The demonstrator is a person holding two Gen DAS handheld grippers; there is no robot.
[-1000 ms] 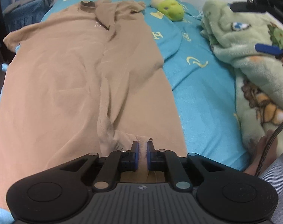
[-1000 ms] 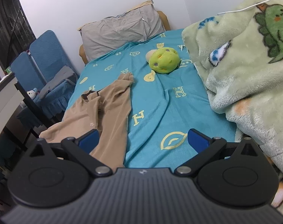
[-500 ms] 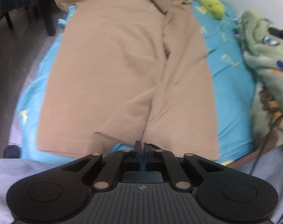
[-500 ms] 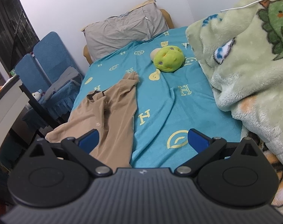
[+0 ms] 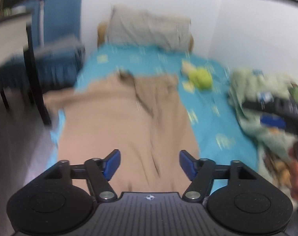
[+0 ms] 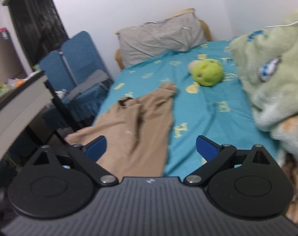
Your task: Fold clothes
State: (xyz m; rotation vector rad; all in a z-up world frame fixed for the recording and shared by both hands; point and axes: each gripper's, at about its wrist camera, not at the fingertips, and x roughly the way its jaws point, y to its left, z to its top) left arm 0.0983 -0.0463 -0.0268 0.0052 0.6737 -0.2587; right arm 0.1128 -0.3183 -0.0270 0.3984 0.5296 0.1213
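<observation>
Left claw (image 5: 149,164) released one shirt (image 5: 125,129), opening.

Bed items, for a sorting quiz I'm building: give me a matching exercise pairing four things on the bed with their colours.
Things:
1. shirt
2. plush toy
3. pillow
4. bed sheet

Colours:
A. grey
B. turquoise with yellow prints
C. tan
D. lime green

Pairs: 1-C, 2-D, 3-A, 4-B
</observation>
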